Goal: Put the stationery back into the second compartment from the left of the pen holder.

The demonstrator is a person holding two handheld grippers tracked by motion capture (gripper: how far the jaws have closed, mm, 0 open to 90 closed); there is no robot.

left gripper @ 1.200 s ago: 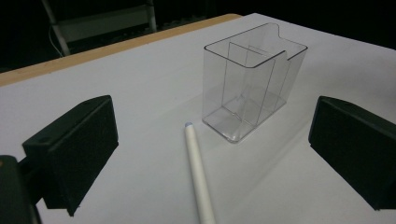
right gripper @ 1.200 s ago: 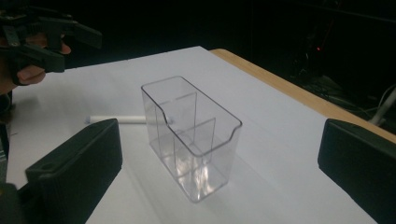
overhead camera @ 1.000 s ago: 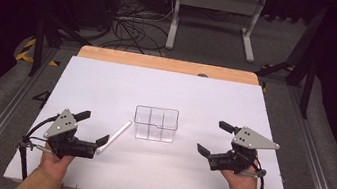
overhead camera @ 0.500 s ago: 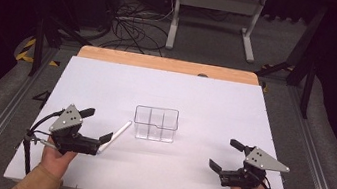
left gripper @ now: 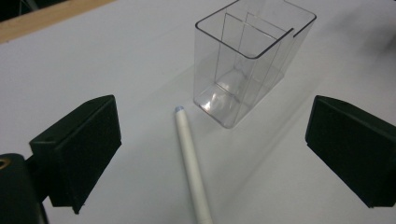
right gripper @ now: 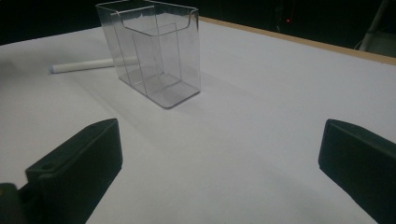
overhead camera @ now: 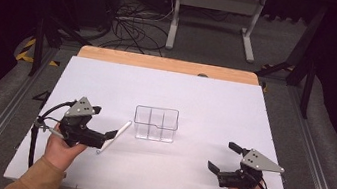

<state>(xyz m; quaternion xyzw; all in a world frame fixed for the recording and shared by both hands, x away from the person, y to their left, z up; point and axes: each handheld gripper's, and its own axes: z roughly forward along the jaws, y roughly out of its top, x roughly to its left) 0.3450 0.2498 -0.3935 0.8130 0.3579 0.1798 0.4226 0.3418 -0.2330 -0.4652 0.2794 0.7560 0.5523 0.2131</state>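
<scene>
One pen (left gripper: 190, 158) between left gripper's (left gripper: 212, 154) jaws.

Glossy clear plastic holder (overhead camera: 155, 123), matt white pen (overhead camera: 115, 136)

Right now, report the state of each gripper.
Left gripper: open, holding nothing, jaws either side of the white pen.
Right gripper: open, holding nothing.
</scene>
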